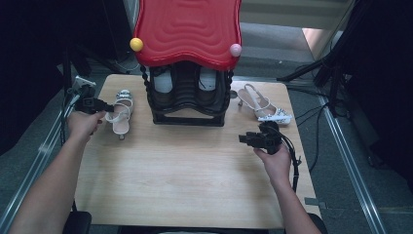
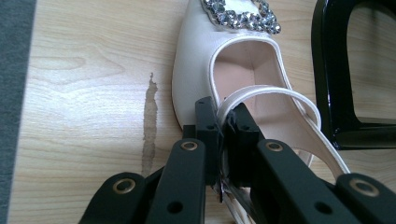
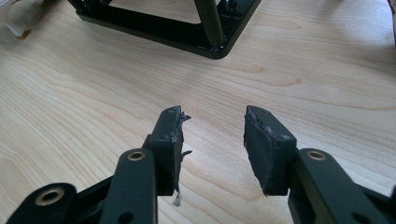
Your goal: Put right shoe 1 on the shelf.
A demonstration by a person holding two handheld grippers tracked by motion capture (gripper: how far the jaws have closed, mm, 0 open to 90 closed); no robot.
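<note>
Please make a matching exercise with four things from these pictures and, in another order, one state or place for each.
1. left gripper
2. right gripper
3. white shoe with slingback strap
4. red roof

a. open over bare wood
b. on top of the black rack
c. shut on the strap
d. lying left of the black rack

Pairs: 1-c, 2-a, 3-d, 4-b

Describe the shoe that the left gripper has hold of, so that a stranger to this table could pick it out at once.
Start at the black shoe rack with the red wavy top, at the far middle of the wooden table. Left of it lies a white slingback shoe, its strap pinched in the left gripper. Unlike the patterned white shoe right of the rack, it has a rhinestone buckle on its toe.
</note>
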